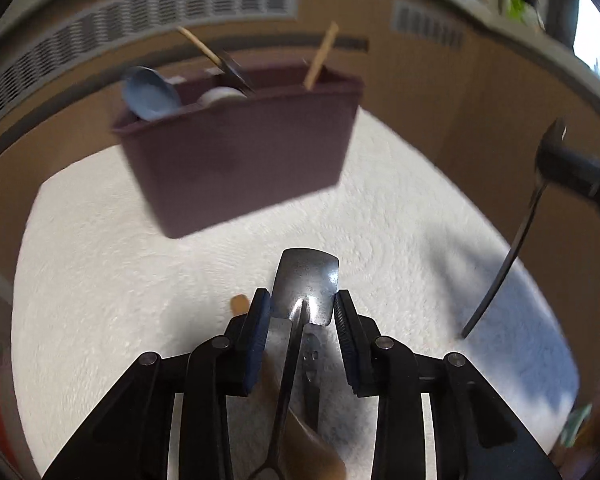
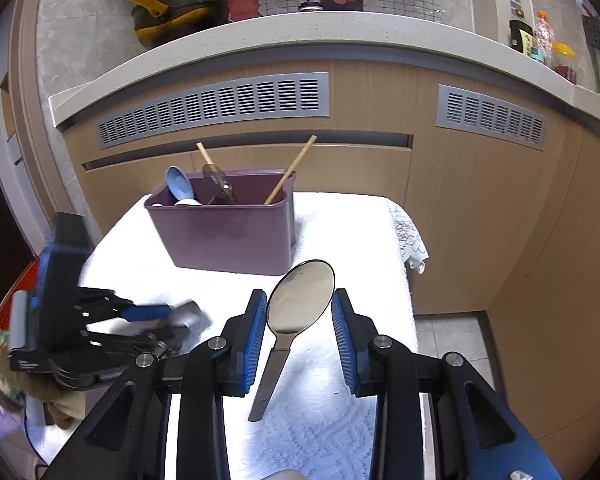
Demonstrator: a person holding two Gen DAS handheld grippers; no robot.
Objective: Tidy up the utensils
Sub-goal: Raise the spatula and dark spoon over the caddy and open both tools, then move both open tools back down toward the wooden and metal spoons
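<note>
Right wrist view showed the surface point(image 2: 340, 216), covered with a white embossed towel, extending ahead of and beneath both sets of jaws. Ahead of the right gripper point(image 2: 299, 312), slightly to its left and well apart, stood the purple bin point(image 2: 224, 236): a rectangular, smooth plastic container, open at the top. It already held a blue spoon point(image 2: 179, 184), a dark spatula point(image 2: 216, 180) on a pale handle, and a wooden stick point(image 2: 290, 170) leaning to the right.

The right gripper's jaws were spread, with ribbed blue pads. Between them sat a metal spoon point(image 2: 298, 300); its oval polished bowl pointed ahead toward the bin and its flat handle ran back under the jaws, so the long axis lay roughly along the fingers. Whether the pads touched the bowl could not be determined; a narrow gap appeared on each side. In the left wrist view the spoon hung handle-down at the right gripper, clear of the towel.

The left gripper point(image 1: 302, 308) was blurred in the right view. In its own view its jaws flanked a metal spatula blade point(image 1: 306, 280), flat and square-ended, with the handle running back beneath. Contact could not be confirmed. A wooden utensil point(image 1: 240, 304) lay underneath, to the left.

Judgement: the right gripper was nearer to delivery; the coming move required carrying the spoon forward and left, above the bin rim.
</note>
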